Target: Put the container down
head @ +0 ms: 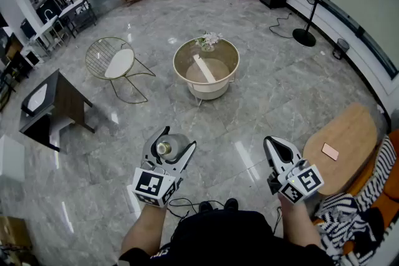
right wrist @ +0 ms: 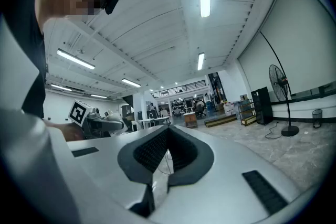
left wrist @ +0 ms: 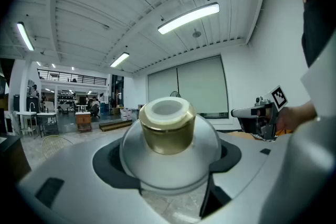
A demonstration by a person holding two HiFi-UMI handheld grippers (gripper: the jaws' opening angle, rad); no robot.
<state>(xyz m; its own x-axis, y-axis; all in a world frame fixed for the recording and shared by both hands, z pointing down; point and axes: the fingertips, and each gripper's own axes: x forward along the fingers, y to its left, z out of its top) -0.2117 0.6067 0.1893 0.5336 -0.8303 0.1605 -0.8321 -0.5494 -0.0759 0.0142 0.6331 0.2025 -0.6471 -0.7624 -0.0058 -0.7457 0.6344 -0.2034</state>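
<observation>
The container (head: 168,147) is a frosted white bottle with a gold neck and a pale cap. It sits between the jaws of my left gripper (head: 172,141), held above the marble floor in front of the person's body. In the left gripper view the container (left wrist: 168,139) fills the middle, neck pointing forward, with the left gripper (left wrist: 168,168) shut on its round body. My right gripper (head: 272,145) hangs to the right, apart from the container. In the right gripper view the right gripper (right wrist: 168,134) has its jaws together with nothing between them.
A round tub-shaped table (head: 181,59) with flowers stands ahead on the floor. A wire chair (head: 115,62) and a dark side table (head: 59,99) are at the left. A wooden tabletop (head: 352,134) with a small pink object (head: 330,151) is at the right, beside a striped cloth (head: 358,209).
</observation>
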